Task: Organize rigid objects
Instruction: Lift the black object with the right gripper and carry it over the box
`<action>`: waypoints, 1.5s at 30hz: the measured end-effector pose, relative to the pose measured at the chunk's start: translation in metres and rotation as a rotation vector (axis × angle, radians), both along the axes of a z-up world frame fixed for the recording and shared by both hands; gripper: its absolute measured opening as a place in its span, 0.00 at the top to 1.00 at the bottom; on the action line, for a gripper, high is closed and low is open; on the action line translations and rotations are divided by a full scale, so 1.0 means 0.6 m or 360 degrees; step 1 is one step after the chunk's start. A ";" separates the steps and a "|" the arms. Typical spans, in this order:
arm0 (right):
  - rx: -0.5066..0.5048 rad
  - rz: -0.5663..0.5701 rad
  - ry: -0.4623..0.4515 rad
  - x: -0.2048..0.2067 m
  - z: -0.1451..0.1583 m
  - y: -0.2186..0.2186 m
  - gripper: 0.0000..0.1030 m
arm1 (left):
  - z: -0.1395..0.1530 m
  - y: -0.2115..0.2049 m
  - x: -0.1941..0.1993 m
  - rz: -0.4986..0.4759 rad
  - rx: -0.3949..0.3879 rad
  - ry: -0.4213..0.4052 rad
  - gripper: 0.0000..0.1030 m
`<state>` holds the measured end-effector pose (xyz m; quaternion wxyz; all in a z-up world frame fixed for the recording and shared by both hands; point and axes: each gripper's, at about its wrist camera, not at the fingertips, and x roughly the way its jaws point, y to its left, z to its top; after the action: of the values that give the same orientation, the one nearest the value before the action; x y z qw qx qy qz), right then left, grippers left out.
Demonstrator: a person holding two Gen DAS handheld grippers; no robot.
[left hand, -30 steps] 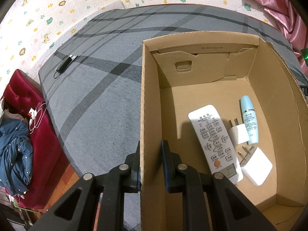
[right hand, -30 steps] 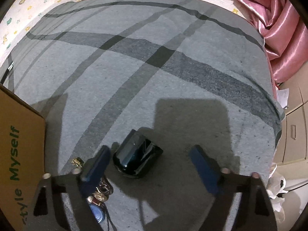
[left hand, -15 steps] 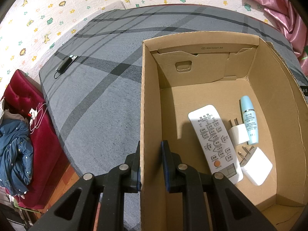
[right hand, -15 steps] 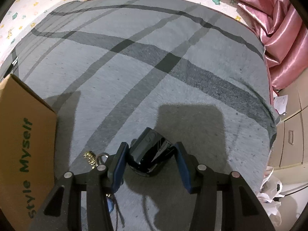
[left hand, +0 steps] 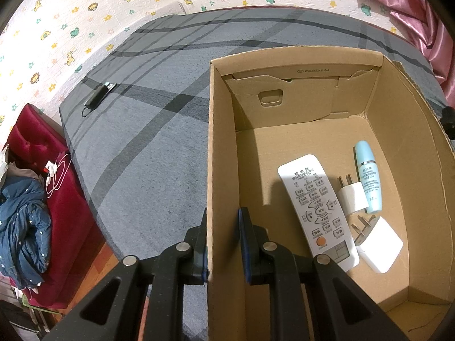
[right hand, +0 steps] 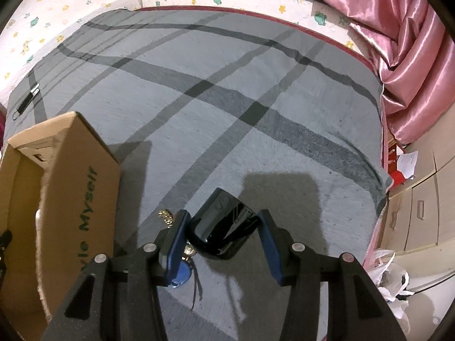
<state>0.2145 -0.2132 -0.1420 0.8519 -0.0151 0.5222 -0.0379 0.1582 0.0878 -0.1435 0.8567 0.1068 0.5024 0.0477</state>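
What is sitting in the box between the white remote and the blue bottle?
A small white plug adapter lies between the long white remote control and the pale blue bottle on the cardboard box floor, seen in the left wrist view.

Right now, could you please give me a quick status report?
Left hand-held gripper shut on cardboard box wall. Right hand-held gripper shut on black key fob. Path to box looks clear.

Both tools were matte black with triangular cut-outs and round silver screws. The left gripper [left hand: 222, 244] and right gripper [right hand: 223, 245] carried blue pads [right hand: 175, 251].
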 end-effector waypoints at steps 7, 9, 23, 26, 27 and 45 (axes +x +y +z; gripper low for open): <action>0.0001 0.0041 -0.0052 -0.022 0.041 0.020 0.49 | 0.000 0.001 0.002 0.0001 0.0003 0.0005 0.82; 0.0008 0.0061 -0.0065 -0.029 0.053 0.030 0.49 | 0.000 0.001 0.002 0.0002 0.0000 0.0007 0.82; 0.0027 0.0247 -0.0143 -0.063 0.114 0.130 0.49 | -0.001 -0.001 0.002 0.0003 -0.0002 0.0009 0.82; 0.0033 0.0292 -0.0151 -0.067 0.119 0.153 0.49 | -0.001 0.000 0.003 0.0003 -0.0001 0.0008 0.82; 0.0037 0.0304 -0.0150 -0.068 0.120 0.160 0.49 | -0.001 0.000 0.003 0.0003 -0.0002 0.0008 0.82; 0.0090 0.0504 -0.0098 -0.087 0.074 0.281 0.49 | -0.002 -0.002 0.003 0.0005 -0.0006 0.0009 0.82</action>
<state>0.1626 -0.0445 -0.0973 0.8629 -0.0719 0.4877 0.1111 0.1598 0.0868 -0.1448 0.8555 0.1045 0.5050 0.0478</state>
